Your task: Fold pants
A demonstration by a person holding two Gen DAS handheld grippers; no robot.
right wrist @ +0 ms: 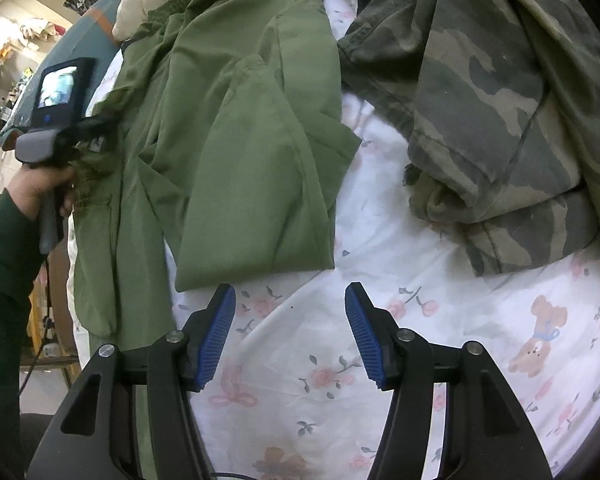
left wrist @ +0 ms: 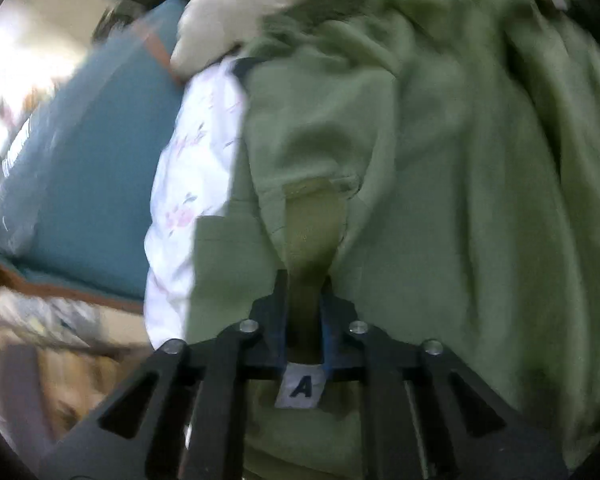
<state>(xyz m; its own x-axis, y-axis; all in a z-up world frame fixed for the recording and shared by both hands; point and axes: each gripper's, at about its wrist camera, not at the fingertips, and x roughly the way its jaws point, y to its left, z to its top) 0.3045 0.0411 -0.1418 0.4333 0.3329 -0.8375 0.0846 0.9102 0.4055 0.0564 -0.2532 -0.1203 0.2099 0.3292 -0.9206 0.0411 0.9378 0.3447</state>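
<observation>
Clearly the left gripper (left wrist: 304, 296) pinches a fold of the green pants (right wrist: 236, 128), which lie on the floral sheet (right wrist: 400, 320) at eleven o'clock from the right gripper (right wrist: 290, 328). Its jaws stand apart, empty, above the sheet; camouflage pants (right wrist: 500, 100) lie at one o'clock.

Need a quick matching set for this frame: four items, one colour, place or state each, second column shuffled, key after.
1. green pants
2. camouflage pants
3. left gripper
4. right gripper

a. open over the floral sheet
b. piled at the sheet's right
c. shut on olive fabric
d. spread at the sheet's left

Pairs: 1-d, 2-b, 3-c, 4-a
</observation>
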